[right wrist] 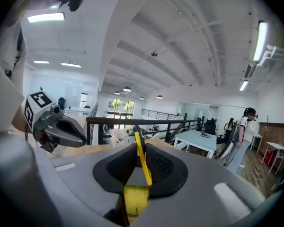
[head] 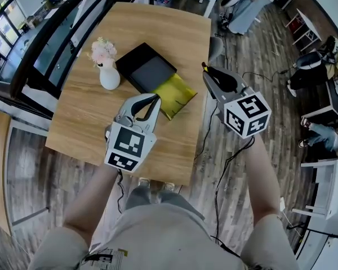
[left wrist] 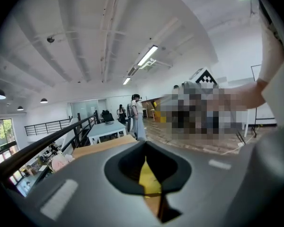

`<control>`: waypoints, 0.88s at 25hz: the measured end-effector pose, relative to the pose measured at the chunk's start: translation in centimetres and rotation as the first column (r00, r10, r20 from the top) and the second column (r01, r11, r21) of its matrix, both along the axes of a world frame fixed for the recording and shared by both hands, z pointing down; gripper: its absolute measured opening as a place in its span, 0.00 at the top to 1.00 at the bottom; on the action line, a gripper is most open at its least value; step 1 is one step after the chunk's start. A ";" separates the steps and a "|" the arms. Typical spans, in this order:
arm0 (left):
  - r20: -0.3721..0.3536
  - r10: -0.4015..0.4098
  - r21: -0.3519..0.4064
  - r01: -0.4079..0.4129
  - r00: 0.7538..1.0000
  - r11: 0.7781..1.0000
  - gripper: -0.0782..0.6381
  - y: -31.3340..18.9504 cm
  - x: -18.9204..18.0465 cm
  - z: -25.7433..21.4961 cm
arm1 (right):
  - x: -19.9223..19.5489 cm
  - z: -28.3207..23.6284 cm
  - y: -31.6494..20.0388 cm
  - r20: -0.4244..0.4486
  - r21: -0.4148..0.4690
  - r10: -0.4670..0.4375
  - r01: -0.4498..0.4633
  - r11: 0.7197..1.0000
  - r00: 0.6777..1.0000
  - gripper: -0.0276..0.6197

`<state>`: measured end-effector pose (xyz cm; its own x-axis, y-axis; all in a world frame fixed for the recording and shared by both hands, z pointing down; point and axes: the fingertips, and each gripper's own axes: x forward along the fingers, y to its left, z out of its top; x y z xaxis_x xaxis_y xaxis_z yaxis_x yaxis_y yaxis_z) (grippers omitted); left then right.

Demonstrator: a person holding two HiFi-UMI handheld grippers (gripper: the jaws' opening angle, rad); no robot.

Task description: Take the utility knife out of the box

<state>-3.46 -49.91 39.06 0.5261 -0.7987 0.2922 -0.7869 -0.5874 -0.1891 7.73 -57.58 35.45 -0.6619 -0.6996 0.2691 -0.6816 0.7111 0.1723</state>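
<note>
The utility knife [right wrist: 143, 167], yellow and black, stands clamped between the jaws of my right gripper [right wrist: 138, 148]. In the head view that gripper [head: 204, 68] is raised off the table's right edge, with the knife's tip [head: 203, 66] poking out of it. The open black box [head: 149, 69] lies on the wooden table [head: 90, 122], with a yellow pouch [head: 177, 94] against its near side. My left gripper [head: 155, 98] hangs over the table just short of the pouch, its tips together and nothing in them. In the left gripper view the pouch shows yellow behind the closed jaws [left wrist: 146, 148].
A white vase with pale flowers [head: 109, 75] stands left of the box. A dark railing [head: 50, 44] runs along the table's left side. Seated people [head: 248, 4] and chairs are beyond the table at the upper right; a cable [head: 225, 167] trails over the wood floor.
</note>
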 end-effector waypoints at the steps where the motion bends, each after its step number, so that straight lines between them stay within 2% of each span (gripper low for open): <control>1: -0.001 0.002 0.012 -0.002 1.000 1.000 0.89 0.4 0.1 -0.7 | 0.3 -0.7 0.8 0.024 0.006 0.010 -0.010 1.000 1.000 0.86; 11: -0.034 0.044 0.121 -0.039 0.998 0.992 0.89 4.4 1.7 -7.0 | 2.3 -5.3 8.9 0.175 0.045 0.064 -0.073 0.996 0.982 0.86; 17: -0.024 0.069 0.151 -0.064 0.997 0.986 0.89 7.4 2.3 -8.5 | 2.6 -6.0 13.0 0.205 0.029 0.055 -0.062 0.998 0.977 0.86; 22: -0.075 0.061 0.182 -0.047 0.995 0.982 0.89 9.9 2.4 -9.7 | 3.2 -5.2 15.9 0.237 0.006 0.090 -0.094 0.996 0.967 0.86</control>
<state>-1.03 -39.99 29.32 0.5859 -0.8040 0.1015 -0.7717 -0.5918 -0.2328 10.92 -41.71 30.23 -0.6380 -0.7635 0.1005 -0.7666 0.6420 0.0108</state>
